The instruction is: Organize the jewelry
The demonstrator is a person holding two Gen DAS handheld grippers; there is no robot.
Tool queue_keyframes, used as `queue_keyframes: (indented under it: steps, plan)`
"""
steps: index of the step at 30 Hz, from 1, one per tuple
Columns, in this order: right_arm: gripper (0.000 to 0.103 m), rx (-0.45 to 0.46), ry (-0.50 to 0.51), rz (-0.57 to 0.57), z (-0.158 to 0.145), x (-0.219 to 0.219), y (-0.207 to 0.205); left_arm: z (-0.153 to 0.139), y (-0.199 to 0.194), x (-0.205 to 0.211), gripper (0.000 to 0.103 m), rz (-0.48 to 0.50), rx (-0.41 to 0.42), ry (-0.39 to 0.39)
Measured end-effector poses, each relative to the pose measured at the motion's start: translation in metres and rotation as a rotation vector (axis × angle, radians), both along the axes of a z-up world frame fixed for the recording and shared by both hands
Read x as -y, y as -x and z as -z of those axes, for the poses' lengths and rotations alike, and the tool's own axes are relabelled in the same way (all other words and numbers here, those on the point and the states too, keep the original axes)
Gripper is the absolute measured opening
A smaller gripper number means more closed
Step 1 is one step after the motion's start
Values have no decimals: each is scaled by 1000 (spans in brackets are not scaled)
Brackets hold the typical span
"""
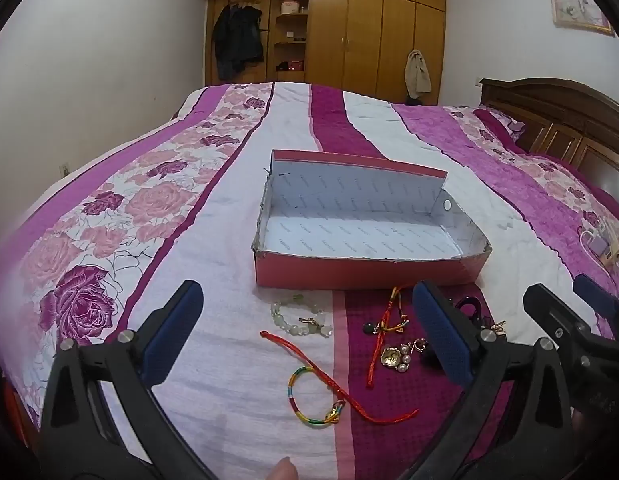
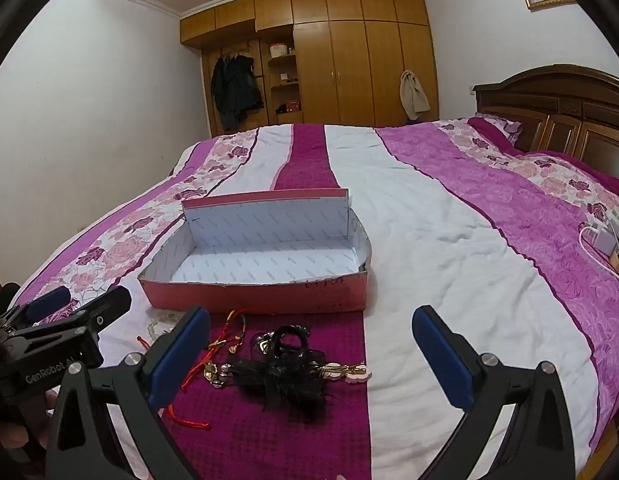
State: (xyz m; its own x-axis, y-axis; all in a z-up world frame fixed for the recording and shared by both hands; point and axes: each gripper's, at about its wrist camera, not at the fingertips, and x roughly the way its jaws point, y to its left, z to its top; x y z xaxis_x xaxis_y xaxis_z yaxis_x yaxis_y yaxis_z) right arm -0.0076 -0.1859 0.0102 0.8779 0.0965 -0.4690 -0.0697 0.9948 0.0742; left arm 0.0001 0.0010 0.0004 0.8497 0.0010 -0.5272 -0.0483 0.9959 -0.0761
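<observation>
An empty red cardboard box (image 1: 365, 272) with a white lining sits on the bed; it also shows in the right wrist view (image 2: 253, 294). In front of it lie a pale bead bracelet (image 1: 299, 316), a rainbow cord bracelet (image 1: 309, 400), a long red cord (image 1: 333, 380), a braided red cord with charms (image 1: 383, 328) and a gold pearl brooch (image 1: 395, 356). A black feather hair piece (image 2: 285, 376) and a gold clip (image 2: 349, 372) lie further right. My left gripper (image 1: 307, 304) is open above the bracelets. My right gripper (image 2: 311, 328) is open above the hair piece.
The bed has a purple, pink and white floral cover (image 1: 149, 208). A white charger with cable (image 2: 605, 240) lies at the right edge near the wooden headboard (image 2: 557, 108). Wooden wardrobes (image 2: 349, 60) stand behind the bed.
</observation>
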Motion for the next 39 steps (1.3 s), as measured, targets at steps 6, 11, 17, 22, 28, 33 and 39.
queue_keyframes:
  steps: [6, 11, 17, 22, 28, 33, 39]
  plan:
    - [103, 4, -1, 0, 0, 0, 1, 0, 2, 3, 98, 1, 6, -13]
    - [103, -2, 2, 1, 0, 0, -2, -4, 1, 9, 98, -4, 2, -11]
    - [103, 5, -2, 0, 0, 1, 0, -8, 0, 8, 98, -4, 2, -7]
    - [103, 6, -2, 1, 0, 1, 0, -7, -1, 5, 98, -1, 4, -5]
    - [103, 6, -1, 1, 0, 1, 0, -7, -1, 5, 98, 0, 5, -5]
    - [103, 6, -1, 1, -1, 2, 0, -8, 0, 5, 98, -1, 5, -4]
    - [103, 6, -3, 0, -1, 2, 0, -7, 0, 5, 98, 0, 7, -6]
